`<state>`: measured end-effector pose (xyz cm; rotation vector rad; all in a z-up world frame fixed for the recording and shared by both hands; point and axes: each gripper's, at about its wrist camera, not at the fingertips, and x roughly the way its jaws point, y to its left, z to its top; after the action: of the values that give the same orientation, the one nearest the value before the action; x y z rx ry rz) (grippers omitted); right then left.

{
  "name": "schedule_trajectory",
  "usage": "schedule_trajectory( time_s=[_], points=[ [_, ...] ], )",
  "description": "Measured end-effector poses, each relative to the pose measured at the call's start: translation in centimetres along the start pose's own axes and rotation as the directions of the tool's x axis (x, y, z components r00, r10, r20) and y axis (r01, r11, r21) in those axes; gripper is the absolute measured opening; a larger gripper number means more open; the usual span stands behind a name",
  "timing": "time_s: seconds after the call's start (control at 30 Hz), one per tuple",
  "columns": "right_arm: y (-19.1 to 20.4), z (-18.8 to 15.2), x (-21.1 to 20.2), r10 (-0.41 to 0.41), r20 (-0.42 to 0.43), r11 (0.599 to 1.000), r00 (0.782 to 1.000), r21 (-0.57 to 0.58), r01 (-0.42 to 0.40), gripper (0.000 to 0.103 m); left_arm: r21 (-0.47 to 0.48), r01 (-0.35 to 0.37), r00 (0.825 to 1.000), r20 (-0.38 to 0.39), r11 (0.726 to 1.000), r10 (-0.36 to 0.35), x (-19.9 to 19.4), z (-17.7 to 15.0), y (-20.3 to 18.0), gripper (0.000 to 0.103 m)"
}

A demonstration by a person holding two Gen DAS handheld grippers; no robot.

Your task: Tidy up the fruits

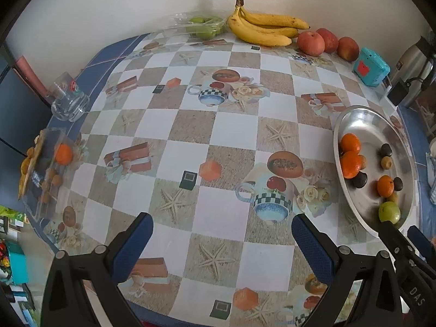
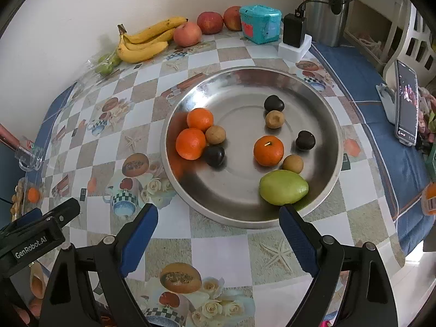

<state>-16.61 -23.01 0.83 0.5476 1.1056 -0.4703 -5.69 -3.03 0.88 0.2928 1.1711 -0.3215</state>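
Steel dish (image 2: 245,81): one, round and shallow, on the right half of the desk (image 1: 190,125).
Oranges in dish: three; two touching at the left side (image 2: 190,144) (image 2: 200,119), one near the middle (image 2: 268,150).
Dark round fruits in dish: three (image 2: 273,103) (image 2: 305,140) (image 2: 214,156), spread apart.
Small tan fruits in dish: three (image 2: 274,119) (image 2: 215,134) (image 2: 292,163).
Green fruit (image 2: 283,187): one, oval, at the near rim of the dish; long axis runs left to right, narrower end to the right.
Bananas (image 1: 261,27): one bunch of three against the far wall; stem up and to the left, tips to the right.
Apples (image 1: 310,43): three, red, in a row right of the bananas.
Clear pack, far (image 1: 204,26): one, holding green fruits; number cannot be told.
Clear pack, left edge (image 1: 46,163): one, with one orange (image 1: 63,154) and small tan fruits inside.
Glass mug (image 1: 69,100): one, at the left edge.
Teal box (image 1: 371,66): one, right of the apples.
Left gripper (image 1: 222,234): fingers spread wide over bare desk, nothing between them.
Right gripper (image 2: 219,226): fingers spread wide, nothing pinched, above the near rim of the dish.
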Motion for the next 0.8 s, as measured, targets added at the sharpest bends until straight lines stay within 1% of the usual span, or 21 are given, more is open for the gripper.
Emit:
schedule_trajectory(
  time_s=[0.2, 0.43, 0.8],
  points=[
    [0.5, -0.1, -0.9, -0.02, 0.032, 1.0, 0.999, -0.022, 0.021, 0.091, -0.003, 0.004, 1.0, 0.008, 1.0, -0.004, -0.7, -0.4, 0.4, 0.103],
    [0.4, 0.0, -1.1, -0.017, 0.04, 1.0, 0.999, -0.012, 0.018, 0.091, 0.011, -0.005, 1.0, 0.005, 1.0, 0.005, -0.8, -0.4, 0.1, 0.103],
    [0.4, 0.1, -1.2, -0.024, 0.043, 1.0, 0.999, -0.013, 0.024, 0.091, 0.023, 0.013, 1.0, 0.017, 1.0, -0.013, -1.2, -0.3, -0.1, 0.103]
  ],
)
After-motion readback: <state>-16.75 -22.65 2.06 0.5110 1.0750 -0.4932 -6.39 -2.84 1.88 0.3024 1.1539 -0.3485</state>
